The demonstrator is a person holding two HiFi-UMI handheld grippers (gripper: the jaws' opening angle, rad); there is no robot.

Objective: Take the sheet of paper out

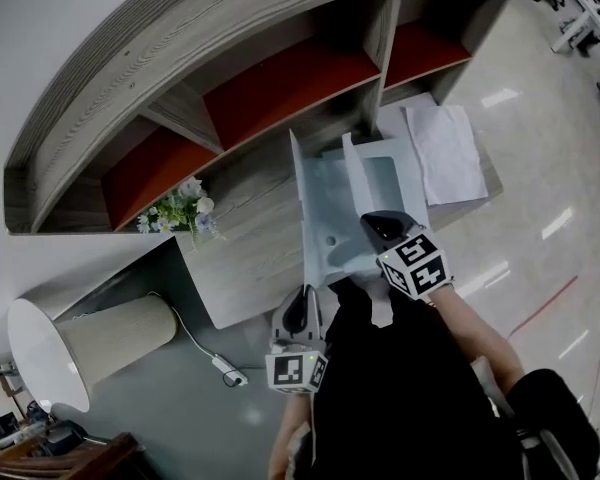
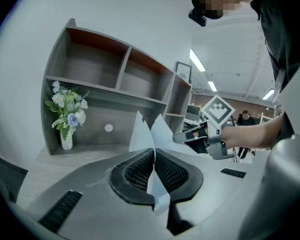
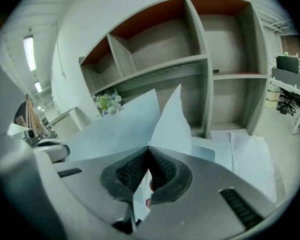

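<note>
**Spotter:** Nearest you, your left gripper (image 2: pixel 153 153) is pressed shut on the bottom edge of a pale leaf (image 2: pixel 140 134). Your right gripper (image 3: pixel 148 150) is clamped just as tight on a second leaf (image 3: pixel 174 119), higher up.

**Coach:** Part them gently. Use the left as a low anchor and draw the right up and away along the opening, so the paper slides rather than creases.

**Spotter:** From the gripper views you can't settle which leaf is the sheet of paper. The head view shows the pale blue folder (image 1: pixel 325 203) lying open on the desk (image 1: pixel 240 258), with both leaves standing out of it. I judge the sheet is one of them.

**Coach:** Only the left gripper view shows your right gripper side-on. It misses the loose white papers (image 3: pixel 250 159) farther along, before the shelf unit (image 1: pixel 280 88).
</note>
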